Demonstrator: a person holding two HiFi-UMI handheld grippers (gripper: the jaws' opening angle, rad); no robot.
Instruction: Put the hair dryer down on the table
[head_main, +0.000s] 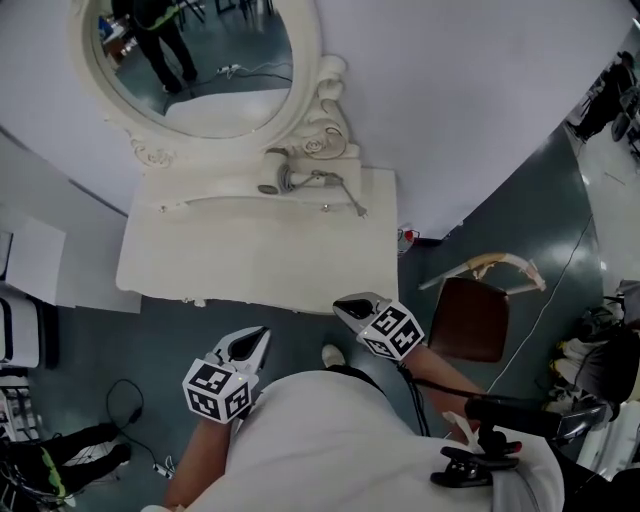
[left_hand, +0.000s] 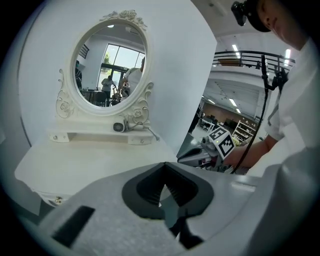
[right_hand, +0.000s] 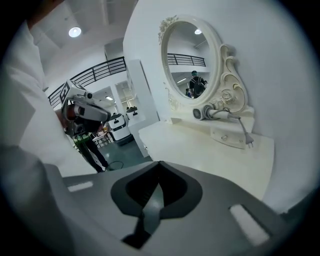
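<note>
The hair dryer (head_main: 272, 180) is pale, with a round dark nozzle. It lies on the small raised shelf at the mirror's foot, at the back of the white dressing table (head_main: 250, 265). Its cord runs right to a plug (head_main: 358, 210). The left gripper view shows the hair dryer (left_hand: 120, 127) far ahead, and the right gripper view shows the hair dryer (right_hand: 207, 113) beyond the table (right_hand: 200, 147). My left gripper (head_main: 258, 338) and right gripper (head_main: 345, 305) hover in front of the table's near edge, well short of the dryer. Both are shut with nothing between their jaws.
An oval ornate mirror (head_main: 200, 60) stands on the table against a white wall. A brown chair (head_main: 470, 318) sits to the right of the table. A white cabinet (head_main: 30, 262) is to the left. Cables (head_main: 125, 400) lie on the dark floor at lower left.
</note>
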